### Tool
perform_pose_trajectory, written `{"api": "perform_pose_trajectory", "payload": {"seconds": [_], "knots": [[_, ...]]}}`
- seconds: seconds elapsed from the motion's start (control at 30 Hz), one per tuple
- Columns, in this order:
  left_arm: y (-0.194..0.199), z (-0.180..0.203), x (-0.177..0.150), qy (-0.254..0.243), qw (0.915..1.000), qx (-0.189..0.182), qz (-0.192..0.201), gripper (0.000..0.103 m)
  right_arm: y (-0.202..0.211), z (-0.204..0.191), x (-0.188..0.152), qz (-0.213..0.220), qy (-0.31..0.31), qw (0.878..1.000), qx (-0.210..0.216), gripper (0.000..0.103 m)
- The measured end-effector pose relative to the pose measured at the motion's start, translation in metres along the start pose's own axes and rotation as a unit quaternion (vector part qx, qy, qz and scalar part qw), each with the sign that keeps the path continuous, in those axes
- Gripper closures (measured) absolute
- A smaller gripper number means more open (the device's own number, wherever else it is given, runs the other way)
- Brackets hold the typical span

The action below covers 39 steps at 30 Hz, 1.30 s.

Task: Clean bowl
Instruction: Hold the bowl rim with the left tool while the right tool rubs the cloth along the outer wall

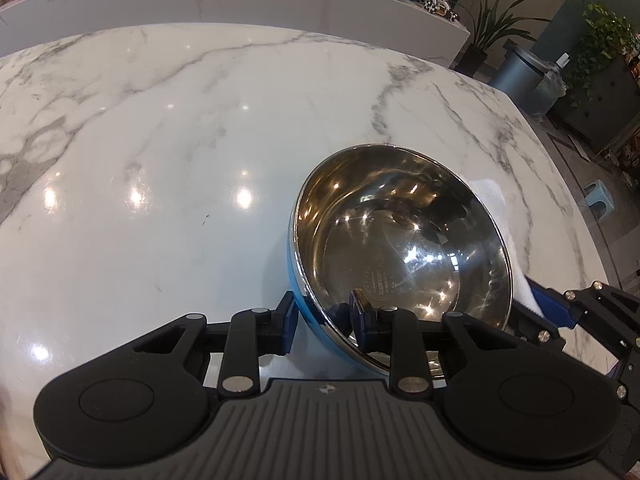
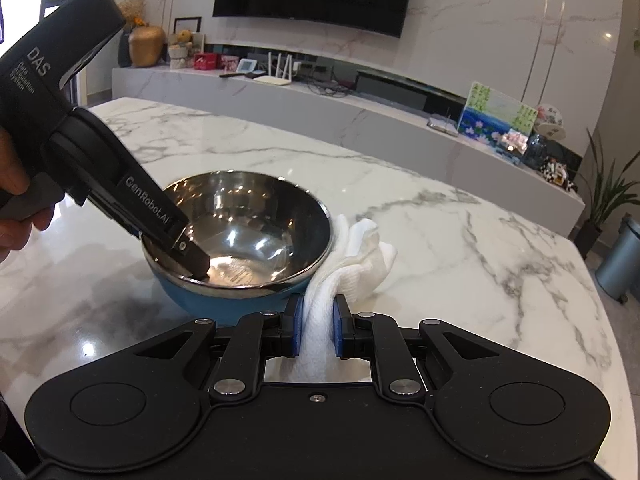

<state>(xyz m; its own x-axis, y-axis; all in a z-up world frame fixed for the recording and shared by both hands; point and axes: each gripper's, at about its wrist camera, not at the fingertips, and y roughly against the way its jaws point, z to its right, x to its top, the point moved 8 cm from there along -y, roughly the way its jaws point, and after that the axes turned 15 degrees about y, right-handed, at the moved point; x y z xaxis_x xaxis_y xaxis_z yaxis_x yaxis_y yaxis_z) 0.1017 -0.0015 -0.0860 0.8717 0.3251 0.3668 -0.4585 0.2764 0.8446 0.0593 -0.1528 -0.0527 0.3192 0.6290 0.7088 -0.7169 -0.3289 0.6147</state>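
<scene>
A steel bowl [image 1: 400, 232] with a blue outside stands on the white marble table [image 1: 160, 160]. My left gripper [image 1: 322, 316] straddles its near rim, one pad against the blue outer wall and one inside, shut on the rim. In the right wrist view the same bowl [image 2: 248, 216] has the left gripper's inner finger [image 2: 196, 264] down in it. My right gripper [image 2: 316, 326] is shut on a white cloth [image 2: 352, 264], which bunches up against the bowl's right side. The cloth [image 1: 490, 194] and the right gripper's blue pad [image 1: 558, 310] also show behind the bowl.
A person's hand [image 2: 16, 200] holds the left gripper's handle. A low marble shelf [image 2: 360, 120] with ornaments runs behind the table. A grey bin [image 1: 516, 80] and potted plants [image 1: 486, 28] stand beyond the table's far right corner, with a small stool [image 1: 598, 196] on the floor.
</scene>
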Motion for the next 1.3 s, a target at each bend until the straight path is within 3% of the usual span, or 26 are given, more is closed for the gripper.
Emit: {"api": "perform_pose_trajectory", "payload": {"seconds": [0.33,0.5,0.83,1.0,1.1,1.3], "knots": [[-0.001,-0.002,0.004,0.001,0.9999,0.004,0.011,0.076,0.001,-0.019,-0.005,-0.023,0.015,0.999,0.042,0.090],[-0.004,-0.003,0.004,0.012,0.9999,0.005,0.007,0.068,0.000,-0.031,-0.007,-0.034,0.031,0.997,0.069,0.090],[0.001,-0.009,-0.003,0.043,0.9988,0.014,-0.017,0.059,-0.005,-0.032,-0.009,-0.044,0.035,0.996,0.067,0.090],[0.008,-0.006,-0.005,0.045,0.9989,0.001,-0.014,0.061,-0.009,-0.029,-0.011,-0.044,0.034,0.996,0.065,0.090],[0.009,-0.005,-0.005,0.039,0.9992,0.008,-0.010,0.073,-0.009,-0.028,-0.012,-0.044,0.032,0.997,0.063,0.090],[0.007,-0.004,-0.003,0.025,0.9994,0.021,-0.006,0.077,-0.006,-0.020,-0.012,-0.041,0.027,0.998,0.047,0.090]]}}
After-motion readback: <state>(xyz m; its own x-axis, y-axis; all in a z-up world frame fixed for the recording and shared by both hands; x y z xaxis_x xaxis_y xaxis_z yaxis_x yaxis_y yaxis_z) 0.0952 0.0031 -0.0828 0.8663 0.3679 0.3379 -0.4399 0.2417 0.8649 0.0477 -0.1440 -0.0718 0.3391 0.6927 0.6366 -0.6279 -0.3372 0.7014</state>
